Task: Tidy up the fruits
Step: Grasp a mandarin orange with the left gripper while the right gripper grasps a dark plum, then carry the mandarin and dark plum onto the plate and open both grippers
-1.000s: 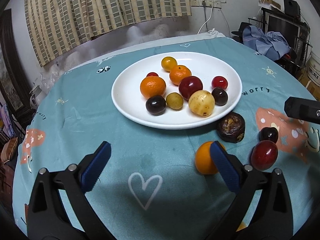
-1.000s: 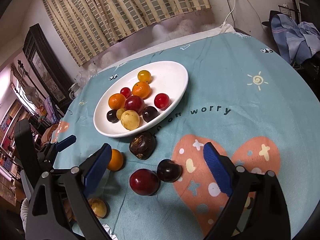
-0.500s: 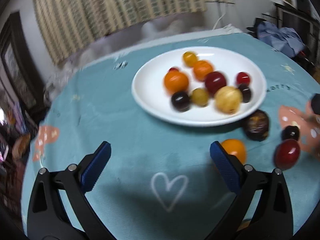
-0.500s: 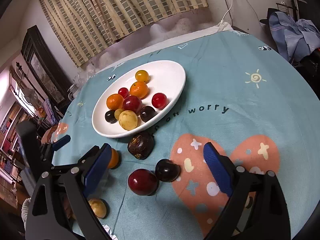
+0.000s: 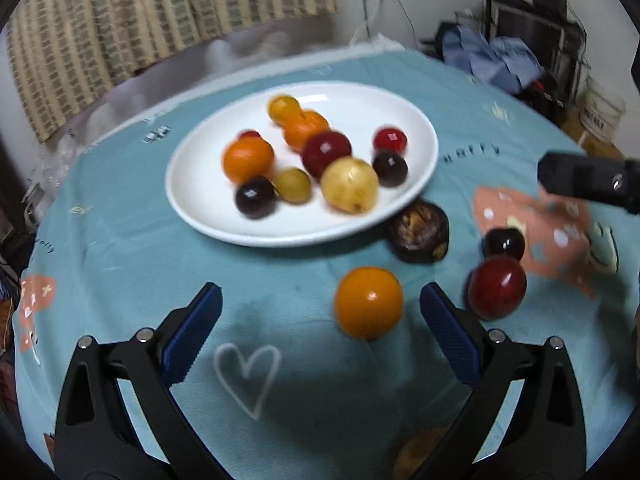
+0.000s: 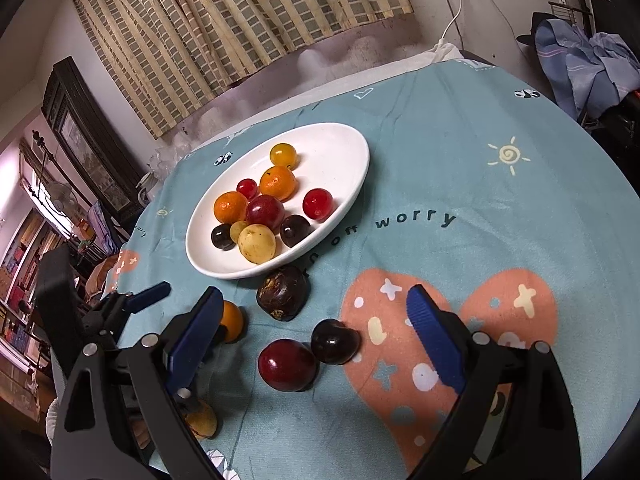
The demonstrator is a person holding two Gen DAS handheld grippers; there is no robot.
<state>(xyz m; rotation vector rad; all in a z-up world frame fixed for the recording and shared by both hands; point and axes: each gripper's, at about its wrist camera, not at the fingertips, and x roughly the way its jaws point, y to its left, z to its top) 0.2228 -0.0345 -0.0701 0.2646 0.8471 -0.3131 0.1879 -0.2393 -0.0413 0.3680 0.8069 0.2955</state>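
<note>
A white plate holds several small fruits: oranges, red, dark and yellow ones. On the teal cloth in front of it lie an orange fruit, a brown wrinkled fruit, a dark cherry and a dark red plum. My left gripper is open, and the orange fruit lies between its fingers, near the right pad, untouched. My right gripper is open over the plum and cherry, just behind the brown fruit. The right finger's black tip shows at the right edge.
A yellowish fruit lies near the table's front edge, partly behind my right gripper's left finger. The round table's edge curves close on the right. Beyond it are a curtain, a dark cabinet on the left and piled clothes on the right.
The left gripper has shifted right, so the orange fruit that sat behind its right finger now lies between the fingers. The right gripper has stayed where it was.
</note>
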